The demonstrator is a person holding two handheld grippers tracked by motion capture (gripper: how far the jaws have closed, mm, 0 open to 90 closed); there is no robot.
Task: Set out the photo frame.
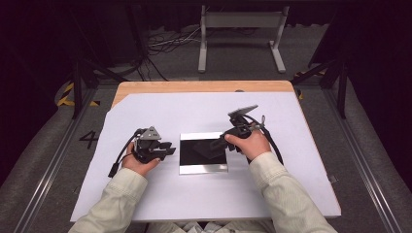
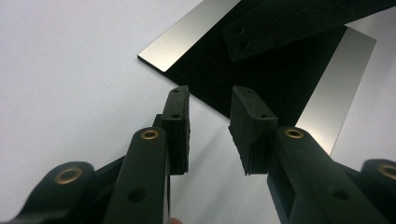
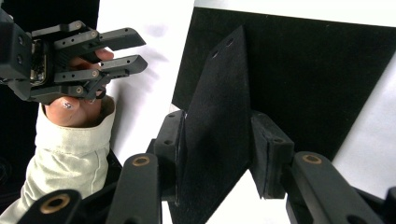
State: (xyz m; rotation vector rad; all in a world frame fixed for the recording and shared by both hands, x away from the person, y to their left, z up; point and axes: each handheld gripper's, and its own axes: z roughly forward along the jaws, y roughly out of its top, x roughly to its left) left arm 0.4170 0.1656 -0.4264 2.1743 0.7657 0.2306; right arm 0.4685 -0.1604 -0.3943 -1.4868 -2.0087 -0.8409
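Your right tool (image 3: pixel 219 154) is pinching a thin black plate (image 3: pixel 217 116) edge-on between its 2 pads, and you are holding that plate tilted up over the black square panel (image 1: pixel 203 150) with the drilled end, 2 small holes near the tip, pointing away from you; gripping it at the near end is leaving the holed end free, which reads as readiness to lay or line it up on the panel. In the high view the right tool (image 1: pixel 224 138) is reaching in from the panel's right side, so the plate is hanging above the dark surface rather than resting on it, though whether its far tip is touching I cannot tell. Your left tool (image 2: pixel 210 128) is standing with its jaws spread and nothing between them, aimed at the panel's near corner, just beside the bright metal strip (image 2: pixel 180 35) along 1 edge; that looks like a waiting position, close enough to steady the panel if it slides. The panel is lying flat in the middle of the white sheet (image 1: pixel 160 111) covering the table (image 1: pixel 194 86), between your 2 hands.
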